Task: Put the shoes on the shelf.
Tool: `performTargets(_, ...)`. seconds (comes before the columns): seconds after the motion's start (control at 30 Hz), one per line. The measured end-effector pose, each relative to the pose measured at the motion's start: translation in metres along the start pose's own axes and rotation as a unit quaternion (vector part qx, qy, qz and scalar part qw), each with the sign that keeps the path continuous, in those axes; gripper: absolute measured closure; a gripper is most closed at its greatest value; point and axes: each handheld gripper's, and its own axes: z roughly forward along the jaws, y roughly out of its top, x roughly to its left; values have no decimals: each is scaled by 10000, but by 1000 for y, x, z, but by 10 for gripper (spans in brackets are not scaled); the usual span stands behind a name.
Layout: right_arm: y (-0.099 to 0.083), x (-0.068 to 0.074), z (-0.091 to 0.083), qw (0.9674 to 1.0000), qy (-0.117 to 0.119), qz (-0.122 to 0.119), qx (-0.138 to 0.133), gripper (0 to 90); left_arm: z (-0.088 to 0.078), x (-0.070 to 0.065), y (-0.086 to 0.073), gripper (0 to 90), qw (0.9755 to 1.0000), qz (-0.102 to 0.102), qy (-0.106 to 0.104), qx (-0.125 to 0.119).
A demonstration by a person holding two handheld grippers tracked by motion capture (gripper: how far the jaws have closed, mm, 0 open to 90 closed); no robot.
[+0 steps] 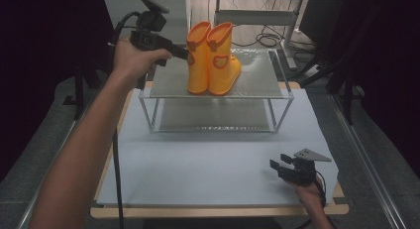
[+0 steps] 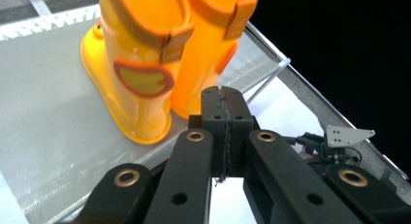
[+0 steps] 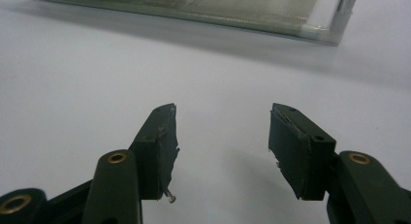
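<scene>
The person's left forearm reaches up from the lower left of the high view to the left end of the wire shelf (image 1: pixel 218 94), the wrist level and the left hand-held gripper (image 1: pixel 184 53) pointing across at the pair of orange boots (image 1: pixel 212 58). Its jaws are pressed together with nothing between them; in the left gripper view (image 2: pixel 226 95) the closed tips sit just short of the nearer boot's heel, and whether they touch it cannot be told. The boots stand upright side by side on the shelf's top deck, toward its left half, toes pointing to the right. Each has a darker orange cuff and pull tab and a rounded patch on the shaft; no writing can be read on them.

The shelf stands on a white sheet (image 1: pixel 208 164) covering the desk (image 1: pixel 341 206), at the sheet's far edge, with a lower deck beneath the boots.

Right of and well in front of the shelf, the right hand-held gripper (image 1: pixel 278 160) rests low on the sheet near its front right corner, the hand behind it. Its jaws stand apart and hold nothing, aimed toward the shelf's lower rail (image 3: pixel 194 13).
</scene>
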Motion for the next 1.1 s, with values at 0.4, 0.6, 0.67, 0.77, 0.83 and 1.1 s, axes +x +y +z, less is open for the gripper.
performTargets(0.4, -1, -1, 3, 10000, 13, 26, 46, 433, 30, 33, -28, 900, 9993, -196, 161, 272)
performTargets(0.6, -1, -1, 3, 10000, 25, 7, 51, 433, 59, 48, -38, 900, 9985, -285, 265, 390)
performTargets(0.67, -2, -3, 3, 10000, 15, 5, 39, 433, 69, 52, -40, 900, 9983, -294, 284, 426)
performTargets(0.77, -2, -4, 1, 10000, -3, 24, 22, 433, 81, 57, -41, 900, 9981, -341, 298, 424)
performTargets(0.83, -2, -5, 0, 10000, -16, 37, 11, 433, 88, 59, -42, 900, 9978, -387, 341, 424)
performTargets(1.1, -5, -9, -2, 9999, -51, 97, -1, 433, 107, 67, -47, 900, 9966, -487, 431, 498)
